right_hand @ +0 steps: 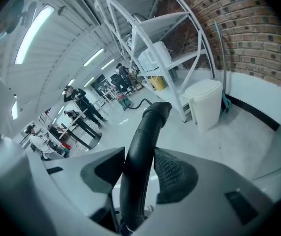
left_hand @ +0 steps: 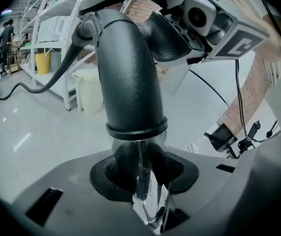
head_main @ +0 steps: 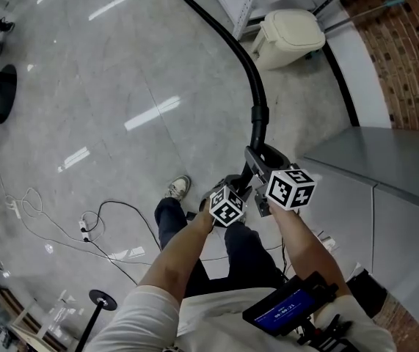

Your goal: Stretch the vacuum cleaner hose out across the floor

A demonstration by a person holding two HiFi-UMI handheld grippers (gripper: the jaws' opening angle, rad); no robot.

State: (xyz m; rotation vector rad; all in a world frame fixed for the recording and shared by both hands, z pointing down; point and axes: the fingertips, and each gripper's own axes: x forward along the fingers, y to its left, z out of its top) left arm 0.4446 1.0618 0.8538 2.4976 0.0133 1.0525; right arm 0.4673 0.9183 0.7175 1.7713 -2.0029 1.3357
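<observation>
The left gripper point(left_hand: 142, 170) and right gripper point(right_hand: 139, 173) both pinch the rigid bent end of the hose point(head_main: 231, 37), which lies over the floor point(head_main: 121, 64) toward 11 o'clock. A hard pull could twist the smooth pipe from the jaws or snag the bin point(head_main: 291, 35) at 1 o'clock.

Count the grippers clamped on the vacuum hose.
2. The left gripper clamps the clear section at the near end of the hose; the right gripper clamps the black curved handle there. No other gripper is in view.
</observation>
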